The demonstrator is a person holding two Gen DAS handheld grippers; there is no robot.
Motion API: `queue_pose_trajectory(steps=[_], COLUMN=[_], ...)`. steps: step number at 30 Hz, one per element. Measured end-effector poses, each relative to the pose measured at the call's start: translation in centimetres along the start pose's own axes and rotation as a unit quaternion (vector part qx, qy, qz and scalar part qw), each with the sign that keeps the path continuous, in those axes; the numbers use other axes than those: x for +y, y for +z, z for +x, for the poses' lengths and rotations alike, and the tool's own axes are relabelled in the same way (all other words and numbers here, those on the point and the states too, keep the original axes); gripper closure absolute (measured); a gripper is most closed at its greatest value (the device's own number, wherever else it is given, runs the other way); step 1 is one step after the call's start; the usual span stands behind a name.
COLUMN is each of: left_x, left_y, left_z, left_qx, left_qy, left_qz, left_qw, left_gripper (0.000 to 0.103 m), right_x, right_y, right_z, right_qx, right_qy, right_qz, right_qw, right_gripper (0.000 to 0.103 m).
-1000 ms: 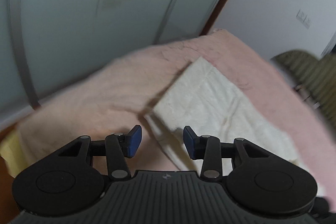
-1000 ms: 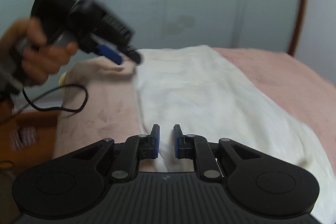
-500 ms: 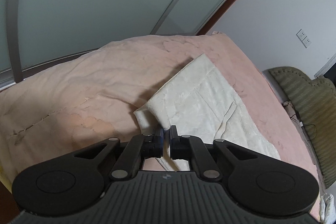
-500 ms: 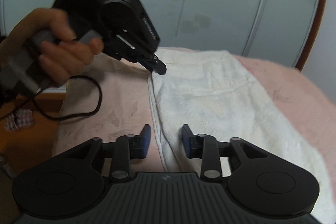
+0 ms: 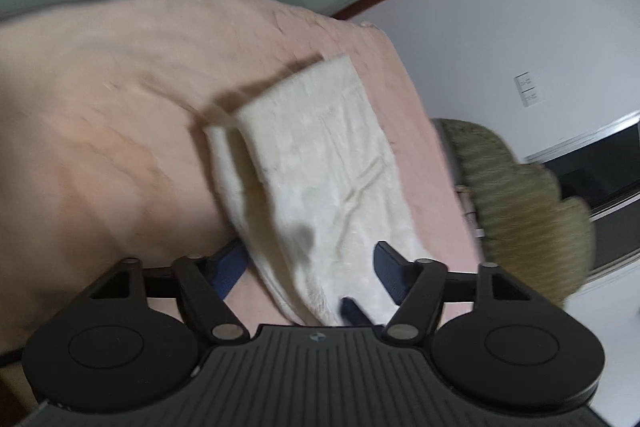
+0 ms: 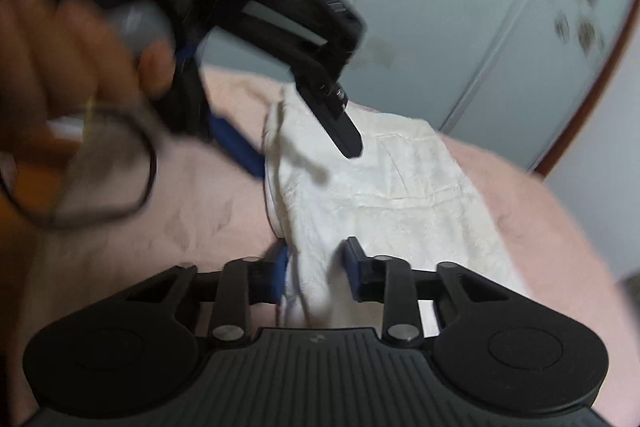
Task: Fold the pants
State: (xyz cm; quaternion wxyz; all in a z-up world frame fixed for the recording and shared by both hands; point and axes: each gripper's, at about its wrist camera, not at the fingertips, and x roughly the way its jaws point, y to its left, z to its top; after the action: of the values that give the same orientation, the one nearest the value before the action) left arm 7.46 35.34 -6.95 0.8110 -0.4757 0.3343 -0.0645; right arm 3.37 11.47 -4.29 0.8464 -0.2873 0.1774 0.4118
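Cream white pants (image 5: 320, 163) lie folded lengthwise on a pink bedspread (image 5: 100, 99). My left gripper (image 5: 308, 267) is open, its blue pads on either side of the near edge of the pants. In the right wrist view the pants (image 6: 400, 187) run away from me. My right gripper (image 6: 318, 273) is open with a raised fold of the cloth between its pads. The left gripper also shows in the right wrist view (image 6: 296, 139), held by a hand (image 6: 60, 39) over the far end of the pants.
Pale sliding wardrobe doors (image 6: 460, 7) stand behind the bed. An olive ribbed headboard or chair (image 5: 520, 203) sits at the right of the bed. A white wall with a switch (image 5: 528, 95) lies beyond. A black cable (image 6: 120, 187) hangs from the left gripper.
My left gripper has opened from shut and moved over the near edge of the pants. My right gripper has moved forward so a fold sits between its pads. Both views are blurred by motion.
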Motion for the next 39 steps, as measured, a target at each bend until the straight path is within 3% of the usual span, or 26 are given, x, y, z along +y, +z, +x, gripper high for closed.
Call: queue_pose_trajectory(steps=[2,3,4,7,8,9,10,11,12,14,15,18,19,21,23,26,28,31,34,37,39], left_x=[0.1,0.0,-0.1,-0.2,-0.2,-0.2,-0.5,-1.0,-1.6,-2.3,-2.6,-4.8,-6.0,-9.0,-12.6,-17.6,-20.5,-24.1,-26.7,-28.4,-29.1], left_y=[0.3,0.6,0.9,2.3,2.7,3.1,3.3,3.5,3.6,3.6,3.4,2.6,2.1,0.8,-1.2,-4.4,-6.9,-10.8,-15.0,-19.0,-21.3], left_z=[1.0,1.5,1.9,3.5,3.9,4.1,4.3,4.4,4.6,4.9,5.0,4.0,3.7,2.8,1.8,0.7,0.5,1.0,2.2,3.3,4.3], left_qx=[-0.003,-0.008,-0.013,-0.020,-0.021,-0.024,-0.029,-0.035,-0.038,-0.036,-0.039,-0.063,-0.074,-0.097,-0.121,-0.137,-0.139,-0.125,-0.095,-0.082,-0.056], left_qy=[-0.019,-0.026,-0.031,-0.036,-0.038,-0.036,-0.030,-0.015,0.009,0.069,0.082,0.094,0.097,0.100,0.092,0.063,0.041,0.004,-0.039,-0.058,-0.073], left_qz=[-0.012,-0.017,-0.021,-0.041,-0.050,-0.053,-0.047,-0.032,-0.012,0.034,0.049,0.101,0.127,0.187,0.259,0.341,0.386,0.437,0.474,0.508,0.515], left_qw=[0.9997,0.9995,0.9992,0.9983,0.9978,0.9976,0.9980,0.9988,0.9992,0.9964,0.9947,0.9885,0.9844,0.9724,0.9540,0.9279,0.9113,0.8909,0.8747,0.8553,0.8521], left_gripper=[0.025,0.025,0.025,0.025,0.025,0.025,0.027,0.036,0.056,0.082,0.089,0.091,0.091,0.091,0.091,0.091,0.091,0.091,0.091,0.090,0.090], right_x=[-3.2,-5.0,-6.5,-10.8,-11.6,-12.2,-12.4,-12.2,-11.9,-10.7,-10.4,-11.8,-12.6,-14.3,-15.1,-17.1,-17.7,-18.5,-19.1,-19.5,-19.3], right_y=[0.0,-0.3,-0.5,-1.4,-1.5,-1.5,-1.3,-1.2,-1.3,-1.9,-1.9,-1.8,-1.9,-2.0,-2.2,-3.5,-3.9,-5.0,-6.8,-9.4,-11.7], right_z=[-0.8,-1.2,-1.5,-2.0,-2.1,-1.9,-1.4,-0.6,0.4,2.1,1.8,0.3,-0.6,-1.7,-3.0,-5.8,-7.9,-11.4,-15.6,-19.0,-21.3], right_qx=[-0.020,-0.033,-0.044,-0.076,-0.082,-0.074,-0.048,-0.019,0.013,0.052,0.045,0.009,-0.006,-0.016,-0.016,-0.035,-0.060,-0.098,-0.130,-0.126,-0.115], right_qy=[0.049,0.080,0.104,0.202,0.204,0.186,0.157,0.128,0.105,0.094,0.090,0.115,0.109,0.073,0.034,0.014,0.006,-0.011,-0.042,-0.079,-0.099], right_qz=[0.113,0.167,0.214,0.329,0.347,0.352,0.341,0.325,0.308,0.272,0.270,0.305,0.315,0.303,0.285,0.292,0.290,0.281,0.276,0.274,0.278], right_qw=[0.992,0.982,0.970,0.919,0.912,0.914,0.925,0.937,0.945,0.956,0.958,0.945,0.943,0.950,0.958,0.956,0.955,0.955,0.952,0.950,0.949], right_gripper=[0.086,0.085,0.085,0.085,0.085,0.085,0.085,0.085,0.085,0.085,0.085,0.084,0.083,0.083,0.082,0.079,0.069,0.049,0.047,0.047,0.047])
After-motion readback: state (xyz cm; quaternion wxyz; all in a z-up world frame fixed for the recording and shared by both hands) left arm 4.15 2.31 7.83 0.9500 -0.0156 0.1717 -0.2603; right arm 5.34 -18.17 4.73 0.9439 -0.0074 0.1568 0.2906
